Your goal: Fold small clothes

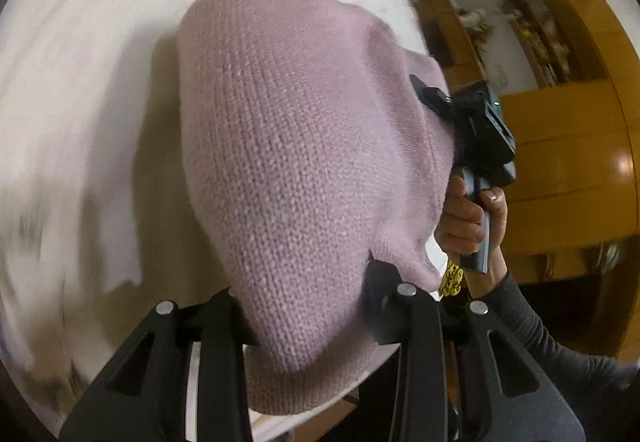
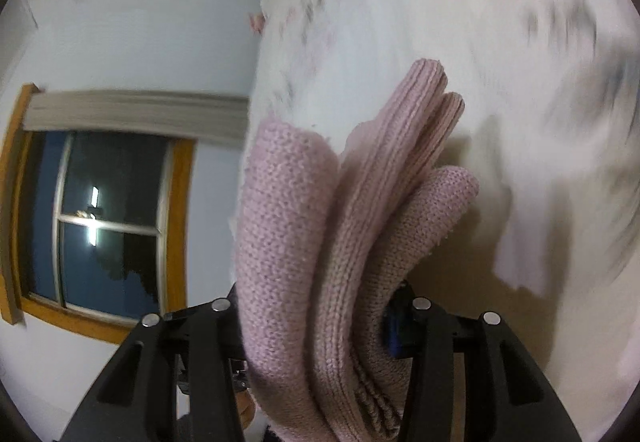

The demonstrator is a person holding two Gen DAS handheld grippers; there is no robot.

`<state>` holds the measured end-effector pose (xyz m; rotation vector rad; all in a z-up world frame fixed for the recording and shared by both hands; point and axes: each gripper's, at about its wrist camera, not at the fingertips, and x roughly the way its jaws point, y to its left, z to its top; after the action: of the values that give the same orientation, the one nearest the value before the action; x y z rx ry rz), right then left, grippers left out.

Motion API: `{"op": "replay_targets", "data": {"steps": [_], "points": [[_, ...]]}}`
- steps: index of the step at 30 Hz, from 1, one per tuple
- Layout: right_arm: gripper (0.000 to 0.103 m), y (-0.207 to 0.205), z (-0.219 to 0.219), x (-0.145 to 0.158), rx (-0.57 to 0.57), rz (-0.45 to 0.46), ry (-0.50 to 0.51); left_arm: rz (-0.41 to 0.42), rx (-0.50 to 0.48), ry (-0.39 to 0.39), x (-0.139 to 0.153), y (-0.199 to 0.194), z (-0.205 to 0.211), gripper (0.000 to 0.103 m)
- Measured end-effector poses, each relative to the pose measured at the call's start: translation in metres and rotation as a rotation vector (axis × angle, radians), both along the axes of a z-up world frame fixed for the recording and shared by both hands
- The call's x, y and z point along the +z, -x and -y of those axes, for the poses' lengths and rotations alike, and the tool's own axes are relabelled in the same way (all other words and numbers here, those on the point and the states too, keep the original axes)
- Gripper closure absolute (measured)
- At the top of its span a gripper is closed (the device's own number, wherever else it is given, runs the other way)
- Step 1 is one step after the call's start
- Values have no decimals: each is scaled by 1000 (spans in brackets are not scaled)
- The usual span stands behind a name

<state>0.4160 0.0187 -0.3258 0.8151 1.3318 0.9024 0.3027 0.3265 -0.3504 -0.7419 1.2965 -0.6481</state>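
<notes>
Your left tongs (image 1: 308, 326) are clamped on the pink knit garment (image 1: 288, 146), which fills the gap between the fingers and hangs lifted above the white bedsheet (image 1: 80, 54), throwing a shadow on it. Your right tongs (image 2: 320, 330) are gripping the same knit (image 2: 304, 242): several layers are bunched between the fingers, and a ribbed cuff (image 2: 424, 110) pokes up from the bundle. In the left wrist view you can see the right tongs' body (image 1: 472, 126) at the garment's far edge, with your right hand (image 1: 468, 222) on the handle and a dark grey sleeve (image 1: 560, 354) below. A yellow tag (image 1: 452, 278) dangles under that hand. The sheet is motion-blurred in both views. Behind: wooden cabinets (image 1: 560, 146) in the left view, a wood-framed window (image 2: 100, 218) and dark outside in the right.
</notes>
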Motion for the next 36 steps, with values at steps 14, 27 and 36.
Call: {"op": "replay_targets", "data": {"steps": [14,27,36], "points": [[46,80,50,32,-114,145,195,202,103,-48,57,53,-16,29],[81,72,35,17,-82,174,366,100,-15,84,38,28,24,35],[83,41,3,40,-41,268,399,145,80,23,40,-98,-13,32]]}}
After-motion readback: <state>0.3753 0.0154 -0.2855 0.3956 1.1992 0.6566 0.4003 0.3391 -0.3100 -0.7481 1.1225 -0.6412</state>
